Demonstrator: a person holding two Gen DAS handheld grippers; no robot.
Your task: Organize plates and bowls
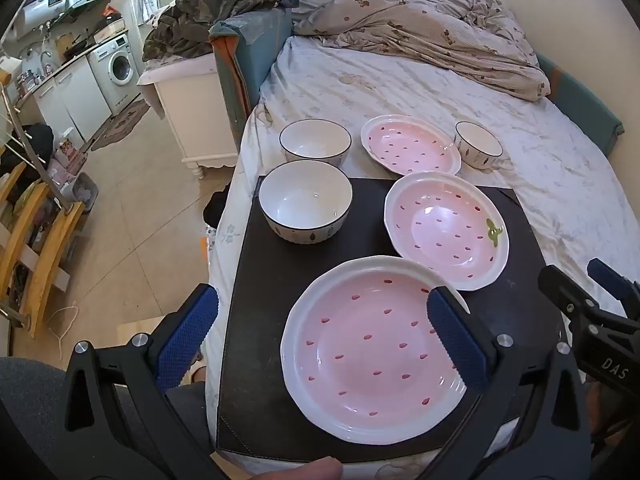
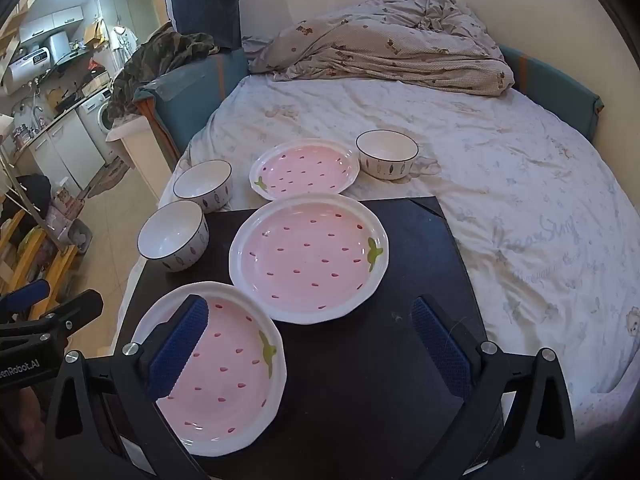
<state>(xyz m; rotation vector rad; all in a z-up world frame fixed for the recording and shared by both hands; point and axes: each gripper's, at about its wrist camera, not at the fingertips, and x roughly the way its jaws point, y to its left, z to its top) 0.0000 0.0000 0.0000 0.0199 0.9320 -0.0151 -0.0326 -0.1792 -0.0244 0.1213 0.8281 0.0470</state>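
Three pink strawberry plates and three white bowls sit on a bed. On the black mat (image 1: 256, 320) are the near plate (image 1: 372, 352), a second plate (image 1: 446, 230) and a bowl (image 1: 306, 202). On the sheet behind are a third plate (image 1: 410, 145), a bowl (image 1: 315, 142) and a far bowl (image 1: 478, 145). My left gripper (image 1: 324, 320) is open above the near plate's left half. My right gripper (image 2: 312, 336) is open over the mat, its left finger above the near plate (image 2: 224, 376), below the second plate (image 2: 308, 256).
A crumpled duvet (image 1: 432, 36) lies at the bed's far end. A white cabinet (image 1: 188, 116) and a teal bed frame (image 1: 244, 60) stand left of the bed. Wooden shelves (image 1: 36, 232) and a tiled floor (image 1: 132, 208) are on the left.
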